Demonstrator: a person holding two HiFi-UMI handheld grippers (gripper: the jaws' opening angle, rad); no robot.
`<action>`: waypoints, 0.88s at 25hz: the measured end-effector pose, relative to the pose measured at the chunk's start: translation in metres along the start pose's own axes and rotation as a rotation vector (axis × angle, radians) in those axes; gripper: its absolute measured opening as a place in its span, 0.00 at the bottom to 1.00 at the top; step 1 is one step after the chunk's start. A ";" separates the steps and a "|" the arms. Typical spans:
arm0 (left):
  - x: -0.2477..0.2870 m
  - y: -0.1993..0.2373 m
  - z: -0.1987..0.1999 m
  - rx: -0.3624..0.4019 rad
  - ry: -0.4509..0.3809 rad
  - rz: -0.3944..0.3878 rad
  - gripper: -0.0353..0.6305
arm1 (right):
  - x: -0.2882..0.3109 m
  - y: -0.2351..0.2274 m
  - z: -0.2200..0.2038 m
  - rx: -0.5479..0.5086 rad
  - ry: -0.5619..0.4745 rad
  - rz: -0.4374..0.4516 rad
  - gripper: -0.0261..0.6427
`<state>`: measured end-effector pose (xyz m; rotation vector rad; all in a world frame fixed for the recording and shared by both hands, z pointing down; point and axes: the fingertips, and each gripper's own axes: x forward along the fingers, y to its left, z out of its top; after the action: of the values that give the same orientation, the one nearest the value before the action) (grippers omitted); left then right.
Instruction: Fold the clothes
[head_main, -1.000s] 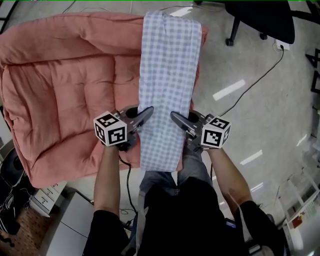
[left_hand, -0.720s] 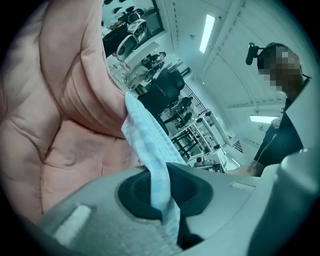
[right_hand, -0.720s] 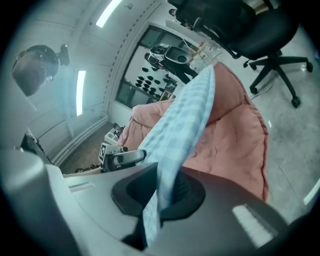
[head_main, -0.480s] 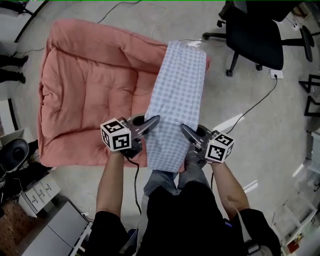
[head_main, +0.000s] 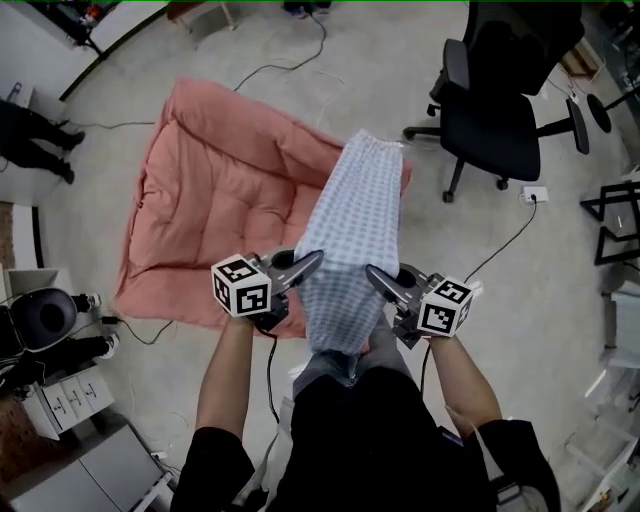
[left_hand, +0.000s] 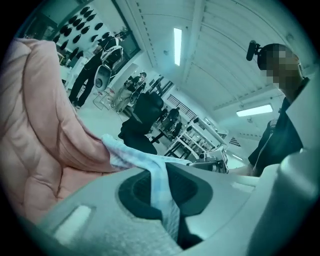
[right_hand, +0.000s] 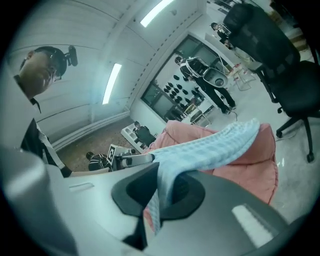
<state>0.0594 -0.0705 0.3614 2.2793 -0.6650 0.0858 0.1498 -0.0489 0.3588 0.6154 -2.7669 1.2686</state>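
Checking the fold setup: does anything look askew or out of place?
Yes: the checked garment, clamped by the left gripper and right gripper, runs off-centre, its far end at the right corner of the pink quilt.

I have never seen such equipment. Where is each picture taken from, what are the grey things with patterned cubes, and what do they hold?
There is no robot here. A person holds one tool in each hand: the left tool and the right tool. Each has two jaws that pinch, and a marker cube that belongs to it. The picture from above comes from a camera on the person's head, looking down. The other two come from cameras riding on each tool, looking along its jaws. On the floor lies a pink quilt; an office chair stands nearby. Both tools are shut on one end of a blue checked garment, one at each side, and hold it up in front of the person.
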 end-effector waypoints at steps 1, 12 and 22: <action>-0.006 -0.008 0.006 0.002 -0.017 -0.010 0.09 | -0.001 0.011 0.005 -0.019 -0.002 0.012 0.06; -0.079 -0.058 0.051 0.093 -0.160 0.023 0.09 | 0.017 0.091 0.048 -0.177 -0.034 0.117 0.06; -0.135 -0.114 0.118 0.078 -0.312 0.113 0.09 | 0.034 0.167 0.121 -0.230 -0.016 0.281 0.06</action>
<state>-0.0178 -0.0256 0.1684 2.3520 -0.9666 -0.1970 0.0730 -0.0514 0.1642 0.2282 -3.0329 0.9592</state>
